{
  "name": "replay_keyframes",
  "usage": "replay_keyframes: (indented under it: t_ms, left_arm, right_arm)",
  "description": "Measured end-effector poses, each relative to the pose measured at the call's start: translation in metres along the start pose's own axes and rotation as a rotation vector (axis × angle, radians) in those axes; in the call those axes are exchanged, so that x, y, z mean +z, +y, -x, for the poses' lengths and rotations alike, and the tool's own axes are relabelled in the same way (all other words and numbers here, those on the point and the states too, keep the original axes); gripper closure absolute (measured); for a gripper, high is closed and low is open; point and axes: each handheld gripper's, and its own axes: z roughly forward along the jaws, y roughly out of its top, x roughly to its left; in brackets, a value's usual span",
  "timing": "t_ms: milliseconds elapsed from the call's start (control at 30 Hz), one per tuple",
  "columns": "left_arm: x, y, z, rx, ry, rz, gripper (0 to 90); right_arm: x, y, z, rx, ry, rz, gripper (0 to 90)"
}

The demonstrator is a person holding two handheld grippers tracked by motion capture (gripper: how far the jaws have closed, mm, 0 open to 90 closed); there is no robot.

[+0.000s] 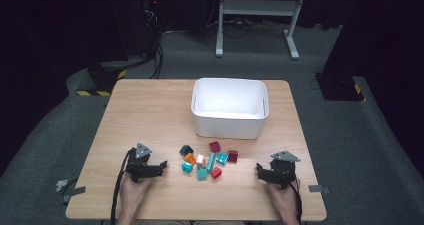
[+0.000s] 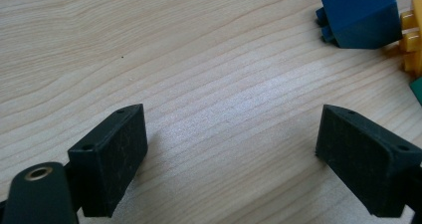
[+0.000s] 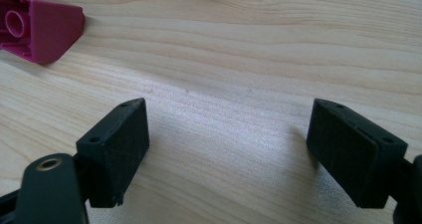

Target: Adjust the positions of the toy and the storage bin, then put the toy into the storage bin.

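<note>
Both tongs, left (image 1: 161, 163) and right (image 1: 259, 167), were wide open and held nothing. The blocks (image 1: 206, 161) lay in a tight bunch on the table (image 1: 150, 110), between the tongs, near the white box (image 1: 229, 108). A grab might bump the neighbours and scatter them.

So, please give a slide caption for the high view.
Both open claws, left and right, flank loose blocks before a white bin.
</note>
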Motion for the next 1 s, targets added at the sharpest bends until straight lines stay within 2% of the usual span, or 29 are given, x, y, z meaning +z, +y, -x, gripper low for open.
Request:
replay_keyframes:
  t_ms: [567, 900, 1000]
  left_arm:
    - [-0.0012, -0.0011, 0.0008, -0.004, 0.005, 0.005, 14.3]
    - [-0.0019, -0.0017, 0.0007, -0.005, 0.006, 0.007, 15.0]
    - [-0.0019, -0.0017, 0.0007, -0.005, 0.006, 0.007, 15.0]
  right_arm:
    - [0.0004, 0.0005, -0.0002, 0.002, 0.002, -0.002, 16.5]
    - [0.0021, 0.0029, 0.0037, -0.031, 0.039, -0.014, 14.5]
    - [0.0013, 0.0034, 0.0031, -0.031, 0.039, -0.017, 17.7]
